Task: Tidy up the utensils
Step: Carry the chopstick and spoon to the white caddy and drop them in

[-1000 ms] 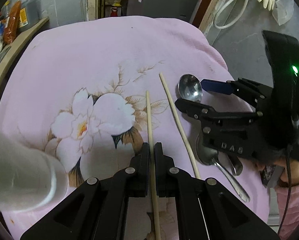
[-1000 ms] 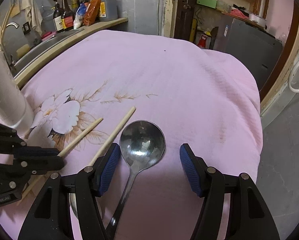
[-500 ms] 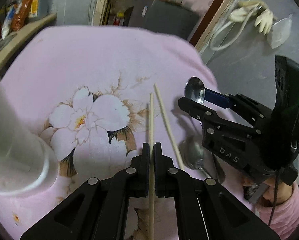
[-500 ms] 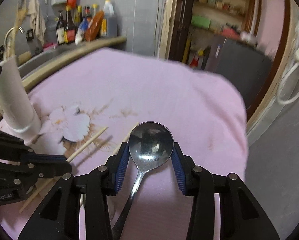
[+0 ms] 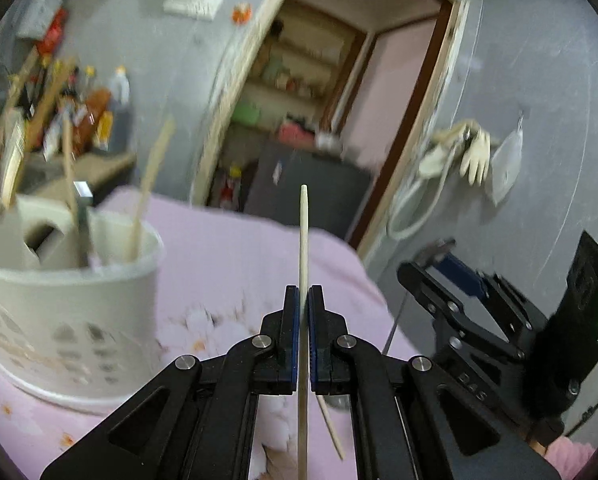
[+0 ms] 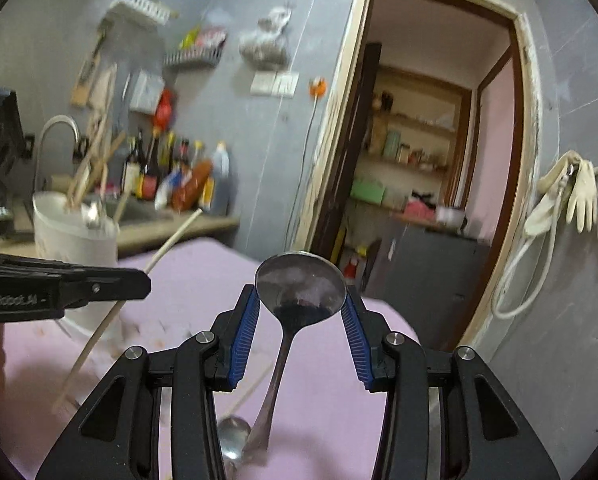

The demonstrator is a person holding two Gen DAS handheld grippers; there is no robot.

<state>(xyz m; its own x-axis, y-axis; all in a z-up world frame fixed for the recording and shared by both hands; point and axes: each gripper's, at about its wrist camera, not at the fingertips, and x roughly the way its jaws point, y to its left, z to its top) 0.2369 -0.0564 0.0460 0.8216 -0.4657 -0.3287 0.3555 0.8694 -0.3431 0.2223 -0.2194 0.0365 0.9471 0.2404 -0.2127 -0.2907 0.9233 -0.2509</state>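
Left tongs (image 5: 303, 322) clenched on chopstick (image 5: 303, 248), right tongs (image 6: 299, 320) gripping spoon (image 6: 301, 286) by the bowl; both lifted, likely bound for holder (image 5: 71, 280)

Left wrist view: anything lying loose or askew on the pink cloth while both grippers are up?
Yes. One chopstick lies slanted on the pink cloth, apart from its mate clamped in the left gripper. In the right wrist view, a second spoon also lies there.
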